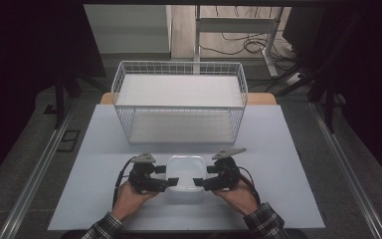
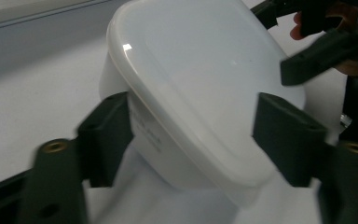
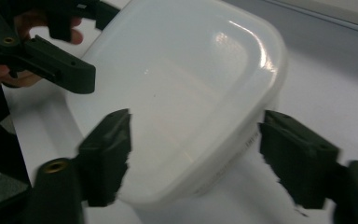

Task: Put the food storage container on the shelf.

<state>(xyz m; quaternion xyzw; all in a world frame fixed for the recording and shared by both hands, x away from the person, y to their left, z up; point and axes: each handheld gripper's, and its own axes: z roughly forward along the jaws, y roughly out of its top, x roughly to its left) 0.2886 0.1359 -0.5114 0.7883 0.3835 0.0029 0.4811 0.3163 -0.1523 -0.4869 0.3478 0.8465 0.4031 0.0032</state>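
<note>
A white plastic container (image 1: 185,174) with a smooth lid sits on the table near the front edge. My left gripper (image 1: 171,175) holds it from the left and my right gripper (image 1: 199,175) from the right, each in a hand with a plaid sleeve. In the left gripper view the black pads (image 2: 107,140) sit against the container (image 2: 191,70), one on its wall and one at the lid's edge. In the right gripper view the pads (image 3: 109,154) likewise meet the container (image 3: 182,79) on both sides. Each gripper view also shows the other gripper's jaw over the lid's far side.
A white wire basket (image 1: 179,63) with a flat white liner stands behind the container at the back of the pale table (image 1: 278,164). Dark floor and metal rails run along both sides. Chair legs and cables lie beyond the table.
</note>
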